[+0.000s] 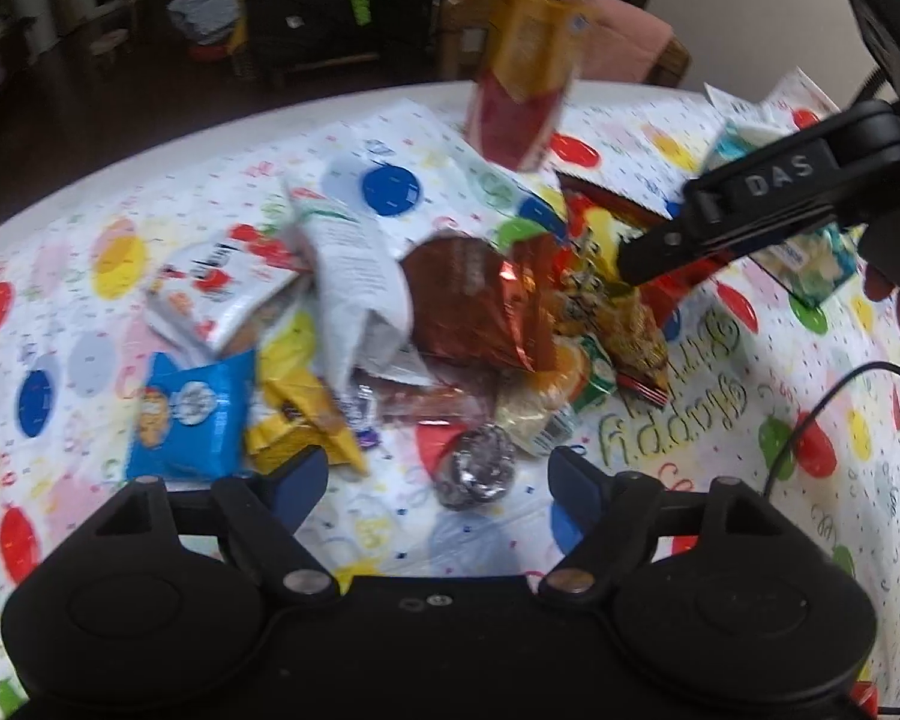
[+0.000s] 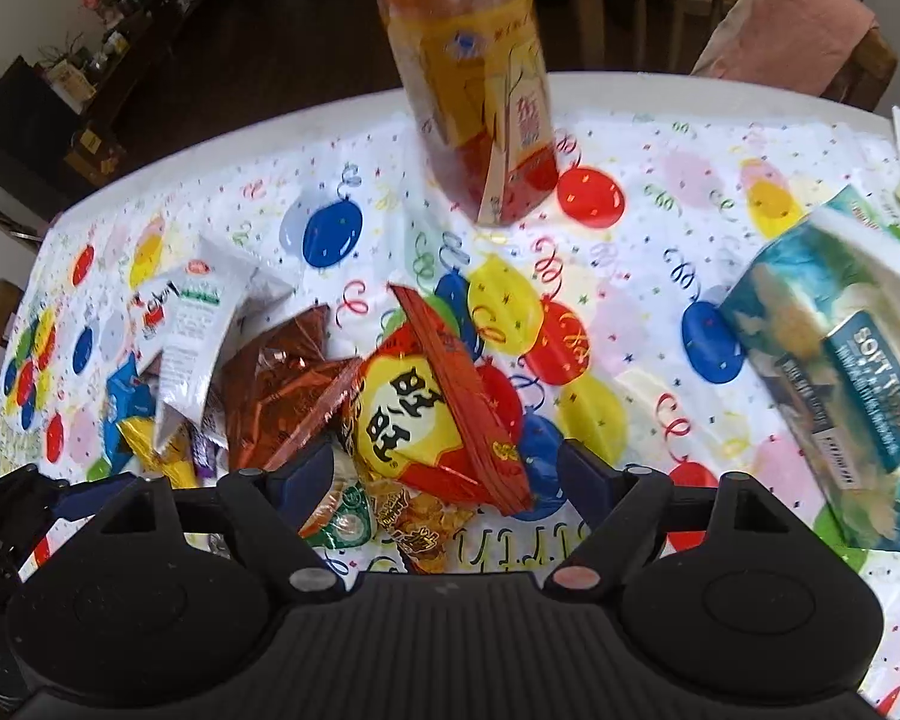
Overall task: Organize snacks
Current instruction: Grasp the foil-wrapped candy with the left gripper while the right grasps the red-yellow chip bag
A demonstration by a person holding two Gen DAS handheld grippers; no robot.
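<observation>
Gaping empty, both tongs (image 1: 438, 480) (image 2: 444, 474) hover over one snack pile (image 1: 390, 324); one bottle (image 2: 480, 90) stands behind.

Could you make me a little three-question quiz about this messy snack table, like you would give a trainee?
1. True or false: the left claw is clamped on the blue snack packet.
2. Which stands upright beyond the snack pile? A) the tea bottle B) the tissue pack C) the brown foil bag
3. Fill in: the red and yellow snack bag lies just ahead of the ___ claw.

Key: 1 false, both claws are open and hold nothing; 2 A; 3 right.
</observation>
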